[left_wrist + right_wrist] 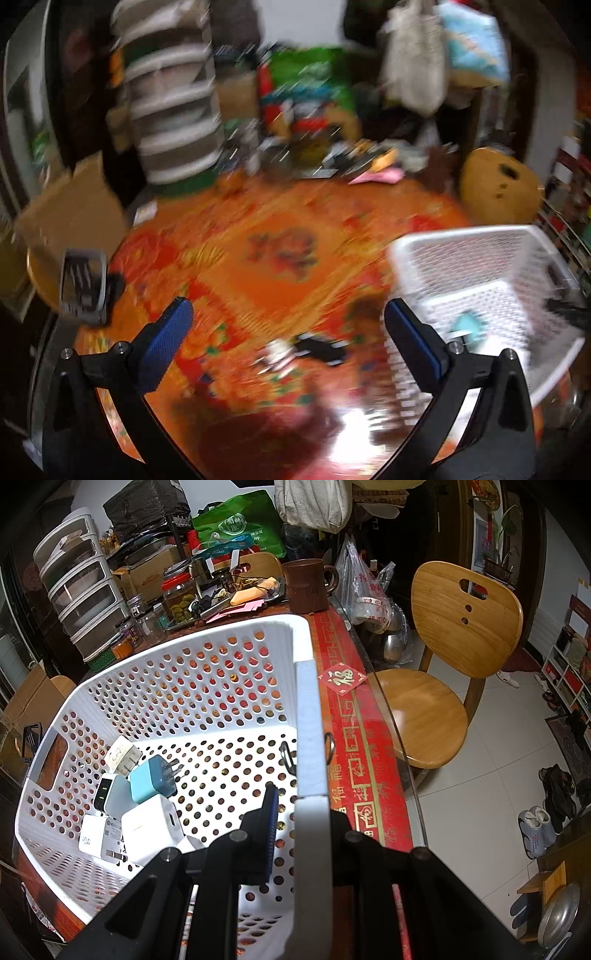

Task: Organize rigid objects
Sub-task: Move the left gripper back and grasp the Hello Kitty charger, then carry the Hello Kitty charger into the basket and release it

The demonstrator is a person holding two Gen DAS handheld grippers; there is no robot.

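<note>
Our right gripper (295,812) pinches the white basket (310,716) by its side wall. Five small chargers (133,805) already lie inside it. Our left gripper (288,332) has its fingers wide apart and holds nothing. A few small things (303,350) wait on the orange table (258,221), so we are not done.

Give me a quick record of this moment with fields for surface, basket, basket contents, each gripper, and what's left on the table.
surface: table with an orange floral cover
basket: white perforated basket, on the table
basket contents: several plug-in chargers, one teal charger, the rest white
left gripper: open, nothing between its fingers
right gripper: shut on the basket's rim
left on table: small black and white items near the left gripper, too blurred to identify
</note>
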